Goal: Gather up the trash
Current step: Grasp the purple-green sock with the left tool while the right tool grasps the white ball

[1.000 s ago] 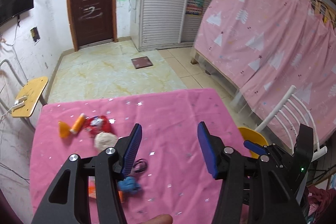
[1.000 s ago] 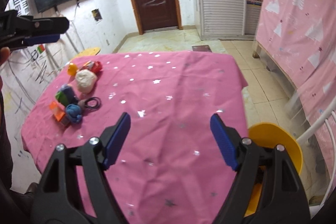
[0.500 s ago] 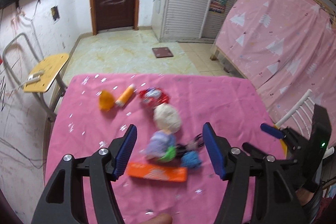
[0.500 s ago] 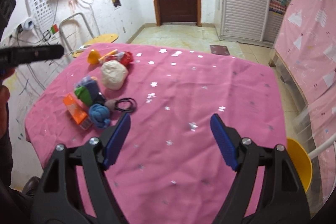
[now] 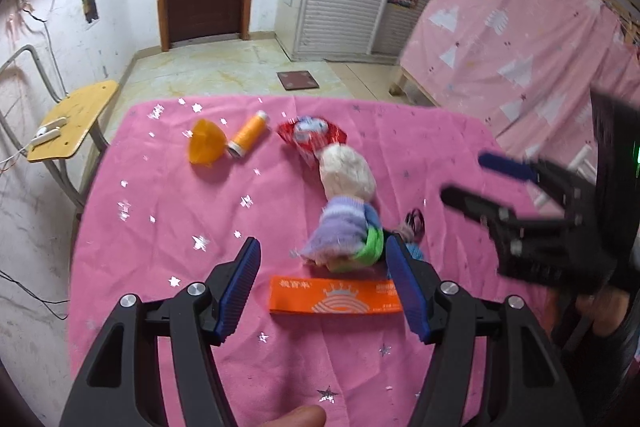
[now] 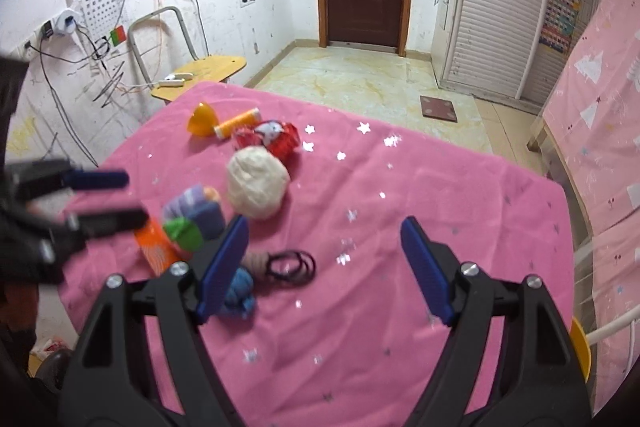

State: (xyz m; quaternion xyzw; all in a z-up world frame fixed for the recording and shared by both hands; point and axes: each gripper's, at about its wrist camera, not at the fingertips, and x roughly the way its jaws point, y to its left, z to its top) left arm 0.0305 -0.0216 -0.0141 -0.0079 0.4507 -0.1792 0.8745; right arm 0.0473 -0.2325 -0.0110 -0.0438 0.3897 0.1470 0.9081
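On the pink tablecloth (image 5: pixel 168 211) lies a pile of small items: an orange box (image 5: pixel 336 295), a purple-and-green sock bundle (image 5: pixel 344 235), a white ball (image 5: pixel 346 175), a red wrapper (image 5: pixel 312 137), an orange thread spool (image 5: pixel 248 133) and an orange cone (image 5: pixel 206 147). My left gripper (image 5: pixel 324 279) hangs open just above the orange box and the sock bundle, gripping nothing. My right gripper (image 6: pixel 324 259) is open over the black hair ties (image 6: pixel 290 265), with a blue yarn ball (image 6: pixel 240 293) beside its left finger. Neither holds anything.
A yellow bin (image 6: pixel 580 351) shows past the table's right edge, by a white chair rail. A yellow-seated chair (image 5: pixel 72 123) stands off the far left corner. A bed draped in a pink sheet (image 5: pixel 520 39) runs along the right.
Both grippers swung from the table's right side toward the pile at its left. The left one dropped closer to the cloth and its jaws stand a little wider; the right gripper's jaws are unchanged.
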